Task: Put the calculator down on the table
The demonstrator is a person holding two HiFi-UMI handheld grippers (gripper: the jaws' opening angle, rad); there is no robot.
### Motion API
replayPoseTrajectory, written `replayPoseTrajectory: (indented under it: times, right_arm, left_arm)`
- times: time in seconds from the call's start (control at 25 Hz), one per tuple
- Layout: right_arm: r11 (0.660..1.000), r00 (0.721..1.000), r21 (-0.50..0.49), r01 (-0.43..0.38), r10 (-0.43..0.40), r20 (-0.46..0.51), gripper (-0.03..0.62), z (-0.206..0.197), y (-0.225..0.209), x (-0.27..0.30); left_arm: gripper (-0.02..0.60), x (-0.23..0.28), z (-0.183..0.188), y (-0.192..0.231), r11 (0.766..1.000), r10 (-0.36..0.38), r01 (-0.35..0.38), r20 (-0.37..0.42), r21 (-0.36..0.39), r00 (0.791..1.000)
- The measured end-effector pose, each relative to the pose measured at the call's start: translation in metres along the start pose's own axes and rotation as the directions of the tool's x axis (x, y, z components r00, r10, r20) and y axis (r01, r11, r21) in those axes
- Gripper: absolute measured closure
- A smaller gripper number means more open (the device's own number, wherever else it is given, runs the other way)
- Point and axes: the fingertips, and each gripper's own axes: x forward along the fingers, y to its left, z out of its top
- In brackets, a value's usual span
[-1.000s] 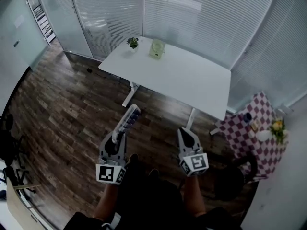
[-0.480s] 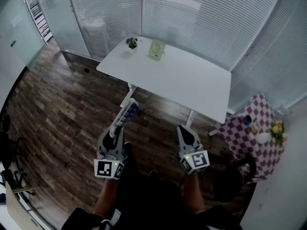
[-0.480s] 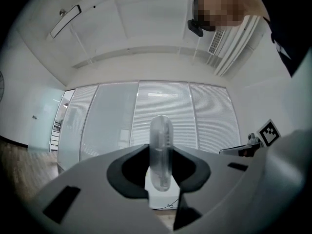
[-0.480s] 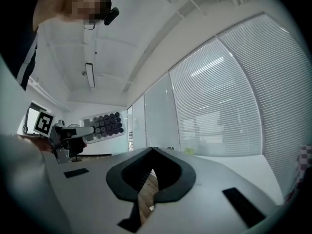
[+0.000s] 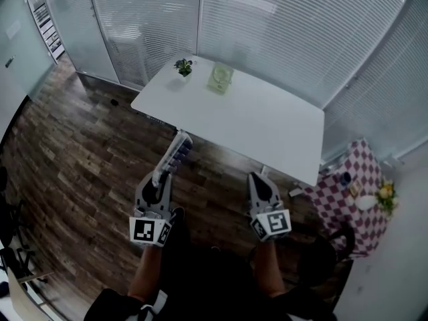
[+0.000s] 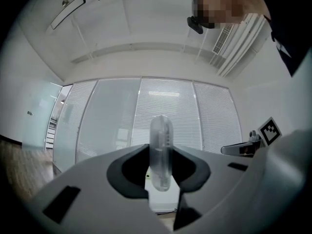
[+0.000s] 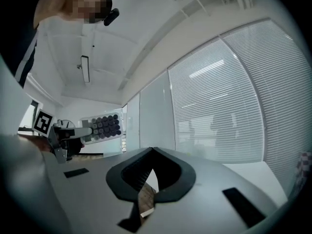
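Both grippers now closer to the table (image 5: 267, 122), left gripper (image 5: 162, 179) clamping the calculator (image 5: 176, 154) before its near edge, right gripper (image 5: 258, 178) apparently closed, empty.

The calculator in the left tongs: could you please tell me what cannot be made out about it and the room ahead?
Calculator: in the head view its keys are too small to read; the left gripper view shows it edge-on, so its face is hidden.
Pale green thing beside the plant on the table: head view, too small to identify.
Checked cloth at the right edge: head view, the things on it are too small to name.
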Motion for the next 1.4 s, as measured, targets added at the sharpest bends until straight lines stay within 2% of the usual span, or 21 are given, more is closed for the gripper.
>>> replayPoseTrajectory:
  times: [0.64,1.04,1.28,1.4]
  right_arm:
    - [0.999,0.999,0.026,0.047,-0.048,0.013,0.588,0.021,0.007,0.099]
    - [0.990,0.989,0.013,0.138,-0.139,0.059,0.588,0.037,0.018,0.147]
    - [0.982,0.982,0.042,0.183,-0.184,0.030,0.588,0.029,0.017,0.158]
    - [0.980,0.981,0.027,0.196,-0.196,0.006,0.588,0.024,0.009,0.164]
  left_arm:
    - [0.482,0.070,0.013,0.087,0.999,-0.043,0.043,0.009,0.032,0.999]
    - [0.482,0.110,0.019,0.141,0.992,-0.108,0.107,0.013,0.064,0.994]
    - [0.482,0.137,0.013,0.146,0.986,-0.158,0.157,0.005,0.049,0.987]
    - [0.482,0.151,0.007,0.147,0.984,-0.173,0.173,-0.002,0.041,0.985]
